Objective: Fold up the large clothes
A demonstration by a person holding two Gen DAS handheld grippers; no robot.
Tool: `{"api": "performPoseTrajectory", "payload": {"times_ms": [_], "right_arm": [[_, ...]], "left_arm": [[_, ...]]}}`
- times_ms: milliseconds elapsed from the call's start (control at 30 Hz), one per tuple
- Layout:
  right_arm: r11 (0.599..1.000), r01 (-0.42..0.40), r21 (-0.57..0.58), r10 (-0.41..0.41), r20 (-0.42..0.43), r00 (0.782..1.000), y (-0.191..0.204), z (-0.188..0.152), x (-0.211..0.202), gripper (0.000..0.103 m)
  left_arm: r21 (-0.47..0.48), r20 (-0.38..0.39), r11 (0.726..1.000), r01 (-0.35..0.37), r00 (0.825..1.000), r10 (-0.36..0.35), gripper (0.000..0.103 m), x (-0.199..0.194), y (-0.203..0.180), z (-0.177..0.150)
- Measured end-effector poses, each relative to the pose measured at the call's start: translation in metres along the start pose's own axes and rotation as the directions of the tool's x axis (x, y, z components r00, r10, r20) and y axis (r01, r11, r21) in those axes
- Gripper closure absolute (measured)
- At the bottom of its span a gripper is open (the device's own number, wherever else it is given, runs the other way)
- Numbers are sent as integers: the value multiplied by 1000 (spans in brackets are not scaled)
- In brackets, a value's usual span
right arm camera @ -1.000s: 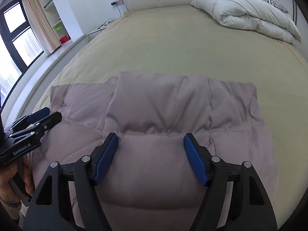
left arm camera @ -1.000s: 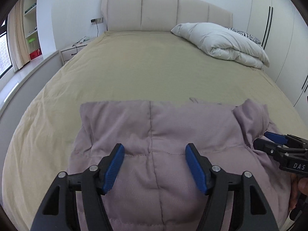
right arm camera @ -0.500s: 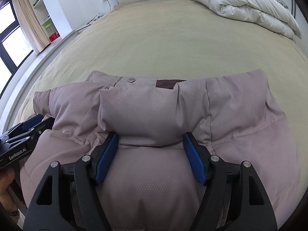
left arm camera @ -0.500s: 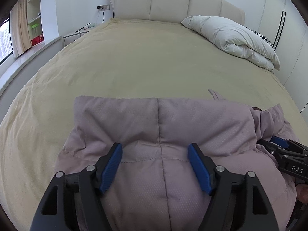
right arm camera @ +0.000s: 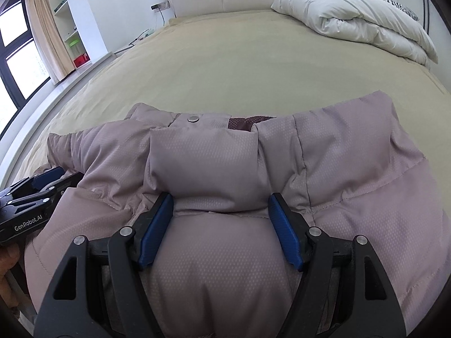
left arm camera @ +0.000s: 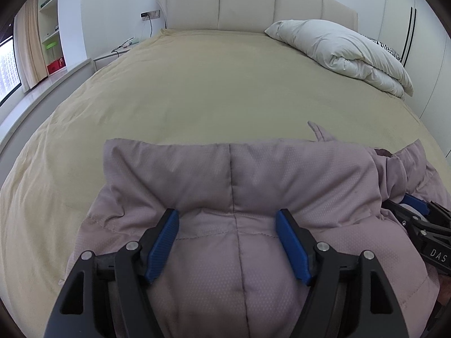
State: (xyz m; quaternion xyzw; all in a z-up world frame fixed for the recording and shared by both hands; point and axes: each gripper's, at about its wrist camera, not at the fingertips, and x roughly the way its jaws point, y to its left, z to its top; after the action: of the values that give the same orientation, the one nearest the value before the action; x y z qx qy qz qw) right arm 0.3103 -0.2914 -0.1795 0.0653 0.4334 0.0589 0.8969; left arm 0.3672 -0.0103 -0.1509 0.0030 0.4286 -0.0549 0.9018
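A mauve padded jacket [left arm camera: 253, 174] is bunched at the bed's [left arm camera: 197, 90] near edge; bare bedspread lies beyond, a folded duvet [left arm camera: 346, 53] far right. Both left gripper [left arm camera: 227, 242] and right gripper [right arm camera: 220, 225] are spread wide over puffed fabric

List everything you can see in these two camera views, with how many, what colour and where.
puffer jacket: one, dusty mauve, lying on the near end of the bed, folded over on itself
bed cover: one, tan, spread over the whole bed
duvet: one, white, folded at the far right of the bed
headboard: one, cream, padded, at the far wall
shelves: one unit, white, far left by the window
curtain: one, beige, at the left
left hand-held gripper: one, black with blue pads, jaws apart over the jacket's left part
right hand-held gripper: one, black with blue pads, jaws apart over the jacket's right part
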Motion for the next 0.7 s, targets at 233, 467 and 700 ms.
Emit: {"api": "performPoseTrajectory", "payload": {"times_ms": [233,467,700], "right_arm": [[999,-40,18,40,-3,999,-4,-3,-7,33],[994,-14,106,-4,167,986,-43,-12,-89,33],[992,79,94,-82,27,996,-57,-40,-56,32]], "left_arm": [[-36,-26,999,28,999,-29,29,-27,-1,4],[81,67,994,68,995,-74,29,-80,-50,-21],[95,52,993,64,996,-69,26,-52,-51,-32]]}}
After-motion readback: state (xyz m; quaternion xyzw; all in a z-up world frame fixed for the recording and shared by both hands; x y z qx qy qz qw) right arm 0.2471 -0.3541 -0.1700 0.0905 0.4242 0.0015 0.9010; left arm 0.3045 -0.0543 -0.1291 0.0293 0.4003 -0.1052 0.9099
